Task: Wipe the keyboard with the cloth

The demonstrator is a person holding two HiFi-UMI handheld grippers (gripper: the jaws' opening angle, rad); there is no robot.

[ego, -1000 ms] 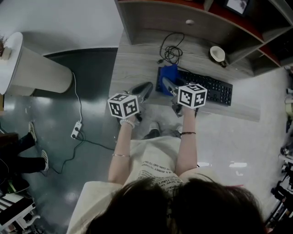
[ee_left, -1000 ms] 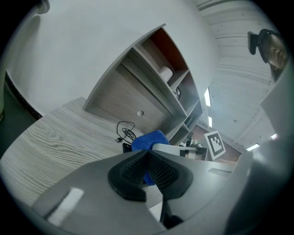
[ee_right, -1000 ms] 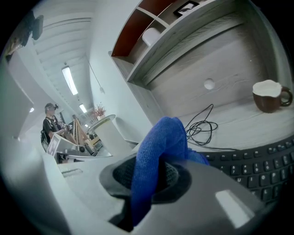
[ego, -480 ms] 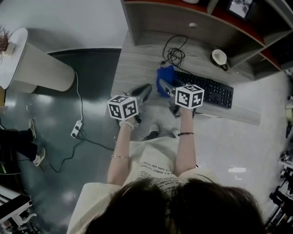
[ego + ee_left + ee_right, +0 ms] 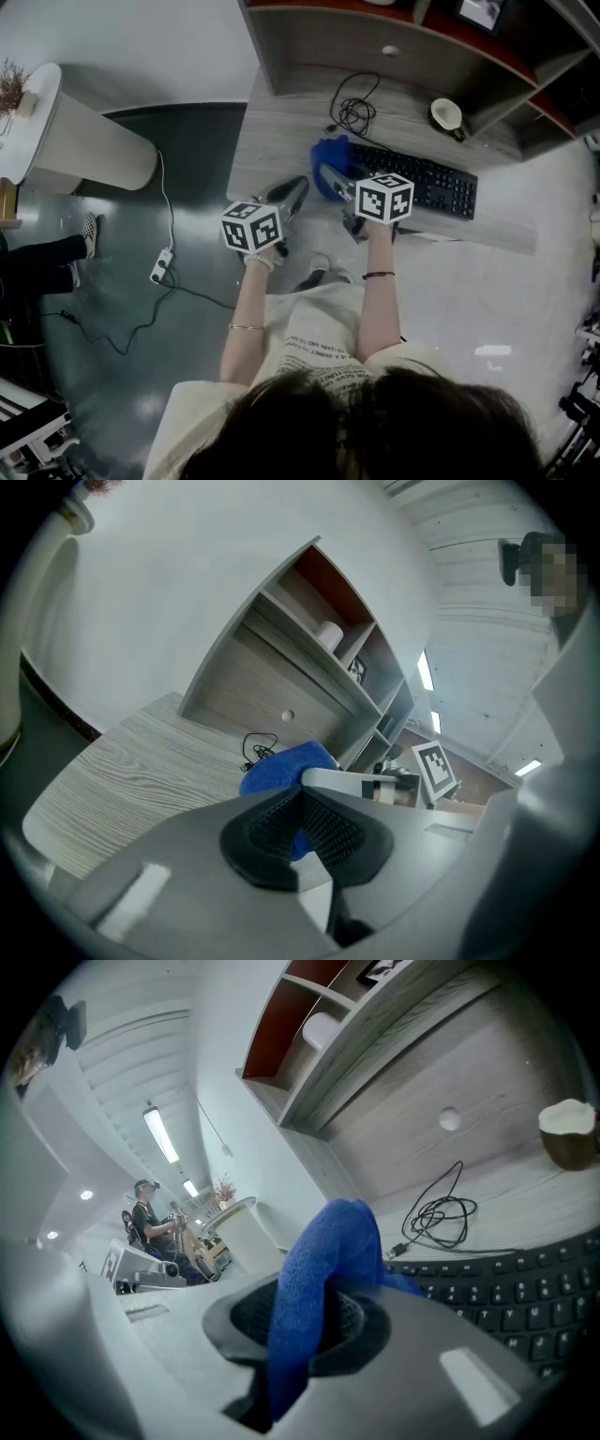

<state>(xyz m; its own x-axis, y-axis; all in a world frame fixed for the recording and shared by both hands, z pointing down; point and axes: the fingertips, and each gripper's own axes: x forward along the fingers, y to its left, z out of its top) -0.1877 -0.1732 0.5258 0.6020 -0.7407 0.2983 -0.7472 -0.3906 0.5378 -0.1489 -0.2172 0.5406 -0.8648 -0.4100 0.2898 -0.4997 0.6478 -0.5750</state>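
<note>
Now blue cloth [image 5: 323,1260] pinched between jaws of right gripper [image 5: 302,1324], at keyboard [image 5: 427,184] left end; left gripper [image 5: 302,829] clenched, empty.

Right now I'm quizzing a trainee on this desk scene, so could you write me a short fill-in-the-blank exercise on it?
1. The right gripper is shut on a ____ cloth.
2. The left gripper has its jaws together, holding ____.
3. The coiled cable lies just behind the black ____.
Missing words: blue; nothing; keyboard

Office workspace, wooden desk [image 5: 281,141] with shelf hutch [image 5: 356,42], keyboard [image 5: 422,183], coiled cable [image 5: 354,111], ceiling strip lights [image 5: 161,1134]
</note>
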